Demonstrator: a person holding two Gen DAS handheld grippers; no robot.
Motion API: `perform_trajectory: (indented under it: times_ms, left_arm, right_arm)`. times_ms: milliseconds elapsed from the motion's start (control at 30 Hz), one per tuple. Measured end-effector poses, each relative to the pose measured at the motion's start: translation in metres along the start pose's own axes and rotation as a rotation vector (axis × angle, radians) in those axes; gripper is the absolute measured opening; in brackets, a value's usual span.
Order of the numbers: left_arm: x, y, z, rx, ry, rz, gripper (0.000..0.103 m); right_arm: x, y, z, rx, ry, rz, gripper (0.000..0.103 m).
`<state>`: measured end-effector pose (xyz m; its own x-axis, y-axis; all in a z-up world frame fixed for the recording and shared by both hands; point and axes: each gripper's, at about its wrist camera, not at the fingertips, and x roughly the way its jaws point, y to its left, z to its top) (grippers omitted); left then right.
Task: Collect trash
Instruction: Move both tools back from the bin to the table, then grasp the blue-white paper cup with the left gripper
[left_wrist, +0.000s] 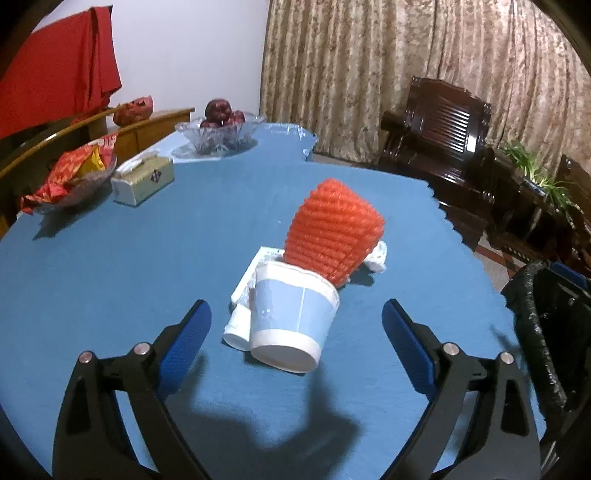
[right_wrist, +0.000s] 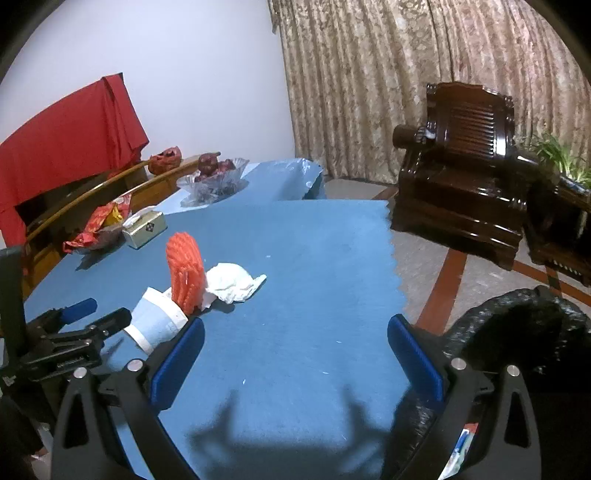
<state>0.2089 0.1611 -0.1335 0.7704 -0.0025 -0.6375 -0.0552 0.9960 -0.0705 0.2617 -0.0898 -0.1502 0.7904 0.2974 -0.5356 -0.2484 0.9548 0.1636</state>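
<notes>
At far left in both views a red cloth (left_wrist: 62, 70) hangs over a wooden chair back, its lower part cut off by the frame edge. On the blue tablecloth (left_wrist: 129, 258) below it sits a glass dish of red and yellow wrappers (left_wrist: 70, 177) (what the packets are cannot be read), then a tissue box (left_wrist: 142, 179), then a glass bowl of dark red fruit (left_wrist: 219, 129) farther back.

The left gripper (left_wrist: 295, 325) stands with its blue-padded jaws wide apart and nothing pressed between them. The trash lies on the cloth just ahead, between the pads' lines but touching neither: a blue and white paper cup (left_wrist: 291, 317) on its side, base toward the camera, with an orange foam fruit net (left_wrist: 332, 236) rising from its mouth. A small white cylinder (left_wrist: 238, 328) and a flat white packet (left_wrist: 255, 273) lie beside and under the cup, mostly hidden. Only a scrap of crumpled white tissue (left_wrist: 378, 256) shows behind the net; the right wrist view shows it whole, touching the net.

The right gripper (right_wrist: 295, 358) also has its jaws spread and empty, over bare cloth to the right of the trash, its left pad overlapping the cup in the picture. At right, a bin lined with a black bag (right_wrist: 517, 332) stands beside the table, its inside too dark to make out. A dark wooden armchair (right_wrist: 461, 177), a potted plant (right_wrist: 557, 155) and patterned curtains (right_wrist: 424, 74) fill the background.
</notes>
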Motion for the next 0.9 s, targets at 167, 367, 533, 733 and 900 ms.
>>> perform_trajectory:
  times_ms: [167, 367, 533, 733, 900]
  left_arm:
    - [0.021, -0.001, -0.005, 0.011, 0.035, 0.003, 0.084]
    - [0.038, 0.0, -0.01, 0.011, 0.06, 0.014, 0.082]
    - [0.046, -0.001, -0.013, 0.016, 0.069, 0.023, 0.075]
    - [0.045, -0.001, -0.013, -0.006, 0.067, 0.0, 0.054]
    - [0.031, -0.003, -0.014, -0.034, 0.046, -0.001, 0.051]
  right_arm:
    - [0.018, 0.0, -0.004, 0.004, 0.03, 0.009, 0.098]
    - [0.035, -0.003, -0.008, 0.01, 0.059, 0.017, 0.098]
    - [0.043, -0.003, -0.01, 0.008, 0.076, 0.021, 0.098]
    - [0.049, -0.001, -0.011, 0.007, 0.089, 0.025, 0.098]
    - [0.049, 0.003, -0.012, 0.002, 0.09, 0.028, 0.098]
